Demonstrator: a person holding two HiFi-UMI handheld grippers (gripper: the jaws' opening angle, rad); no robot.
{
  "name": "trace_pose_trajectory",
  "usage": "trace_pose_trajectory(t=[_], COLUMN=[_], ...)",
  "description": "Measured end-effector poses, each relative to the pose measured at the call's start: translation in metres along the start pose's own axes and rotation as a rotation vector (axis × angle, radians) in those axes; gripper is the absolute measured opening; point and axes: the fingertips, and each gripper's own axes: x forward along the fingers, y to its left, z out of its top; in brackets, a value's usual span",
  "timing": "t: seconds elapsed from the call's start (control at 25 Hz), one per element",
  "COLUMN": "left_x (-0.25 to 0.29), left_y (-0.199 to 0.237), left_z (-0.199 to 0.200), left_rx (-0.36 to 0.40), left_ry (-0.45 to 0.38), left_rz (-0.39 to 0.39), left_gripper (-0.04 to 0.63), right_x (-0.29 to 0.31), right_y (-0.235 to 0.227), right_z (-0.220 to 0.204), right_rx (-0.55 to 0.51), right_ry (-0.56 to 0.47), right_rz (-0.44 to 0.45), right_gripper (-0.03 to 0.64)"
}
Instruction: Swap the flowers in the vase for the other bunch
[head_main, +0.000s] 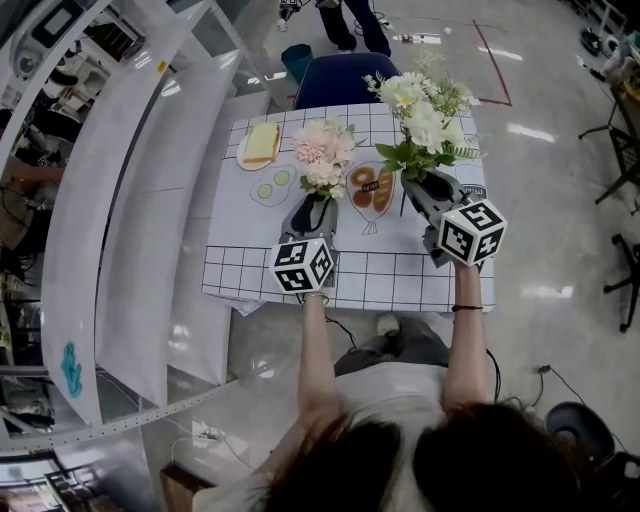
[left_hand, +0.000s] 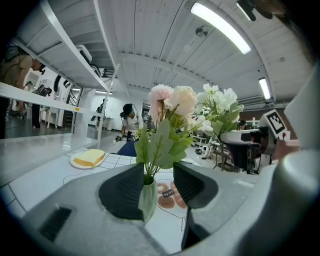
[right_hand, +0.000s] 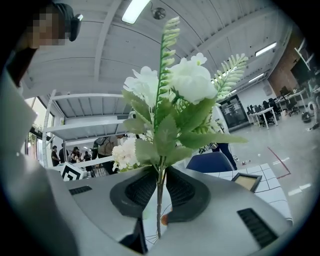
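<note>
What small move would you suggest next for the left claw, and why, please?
Probably draw the left claw straight back off the vase. Its jaws stand apart and do not clamp the vase, and the pink bunch already sits in it. The right claw is shut on the stem of the white bunch.

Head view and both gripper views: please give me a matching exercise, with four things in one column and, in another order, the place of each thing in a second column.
Things:
1. pink flowers
2. white flowers
3. bread
4. blue chair

Places:
A. beyond the far edge of the table
B. stem clamped in the right gripper
C. on the plate, at the table's far left corner
D. in the vase, which stands inside the open left gripper

Pairs: 1-D, 2-B, 3-C, 4-A
</note>
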Motion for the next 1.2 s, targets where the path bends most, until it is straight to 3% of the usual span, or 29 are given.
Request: trace_pose_trajectory(t=[0.72,1.2], left_x=[0.017,0.026], left_y=[0.01,0.013], left_z=[-0.009,-0.012], left_rx=[0.135,0.182], left_ry=[0.031,0.043], left_rz=[0.017,0.054], left_gripper=[0.196,0.195], right_x=[-0.001,-0.002], right_y=[-0.018,-0.03], right_z=[-0.003,-0.003], right_rx=[0.013,0.025], right_ry=[-0.014,-0.018], right_rz=[-0.036,-0.058], right_gripper=[0.055,0.055])
